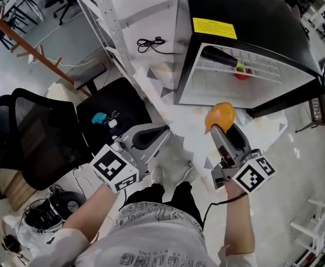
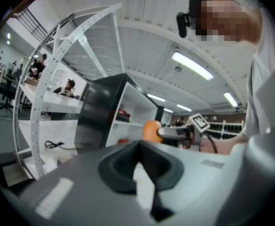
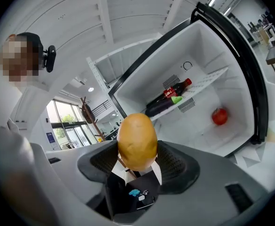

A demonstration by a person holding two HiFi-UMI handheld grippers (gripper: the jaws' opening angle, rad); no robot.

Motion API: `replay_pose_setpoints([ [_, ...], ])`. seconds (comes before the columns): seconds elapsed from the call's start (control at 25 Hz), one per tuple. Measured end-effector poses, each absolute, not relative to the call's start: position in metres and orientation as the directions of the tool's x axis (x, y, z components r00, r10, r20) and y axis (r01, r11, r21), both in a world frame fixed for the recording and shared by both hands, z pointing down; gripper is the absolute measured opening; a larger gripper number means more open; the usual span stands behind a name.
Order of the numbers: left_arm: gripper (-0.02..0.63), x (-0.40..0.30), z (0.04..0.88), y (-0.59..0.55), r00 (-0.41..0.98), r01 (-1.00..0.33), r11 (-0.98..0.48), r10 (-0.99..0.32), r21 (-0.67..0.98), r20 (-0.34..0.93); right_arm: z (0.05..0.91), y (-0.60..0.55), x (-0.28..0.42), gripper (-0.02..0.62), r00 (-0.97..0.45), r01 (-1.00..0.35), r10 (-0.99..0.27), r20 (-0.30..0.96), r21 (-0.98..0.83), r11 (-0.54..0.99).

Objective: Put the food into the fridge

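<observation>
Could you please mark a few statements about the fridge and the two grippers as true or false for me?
1. The right gripper holds an orange oval food item. True.
2. The fridge is closed. False: it stands open, with its inside in view.
3. A dark bottle lies on the fridge's shelf. True.
4. A red fruit sits inside the fridge, below the shelf. True.
5. The left gripper holds food. False: its fingers are together with nothing between them.
</observation>
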State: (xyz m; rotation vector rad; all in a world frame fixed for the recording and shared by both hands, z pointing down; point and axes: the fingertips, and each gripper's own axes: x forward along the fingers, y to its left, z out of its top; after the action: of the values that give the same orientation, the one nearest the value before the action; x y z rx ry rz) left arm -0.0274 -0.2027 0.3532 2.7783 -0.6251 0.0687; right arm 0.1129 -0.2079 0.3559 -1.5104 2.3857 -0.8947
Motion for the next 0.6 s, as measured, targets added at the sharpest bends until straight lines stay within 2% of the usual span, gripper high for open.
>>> replay_pose_setpoints([
  [0.6,0.006,0.022,0.384,-0.229,0.82,-0.572,-0.782,-0.555,0.25,0.141,0.396,-0.273,0.151,0.262,-0.576,-0.77,-0.786,0.226,-0.473,0.428],
])
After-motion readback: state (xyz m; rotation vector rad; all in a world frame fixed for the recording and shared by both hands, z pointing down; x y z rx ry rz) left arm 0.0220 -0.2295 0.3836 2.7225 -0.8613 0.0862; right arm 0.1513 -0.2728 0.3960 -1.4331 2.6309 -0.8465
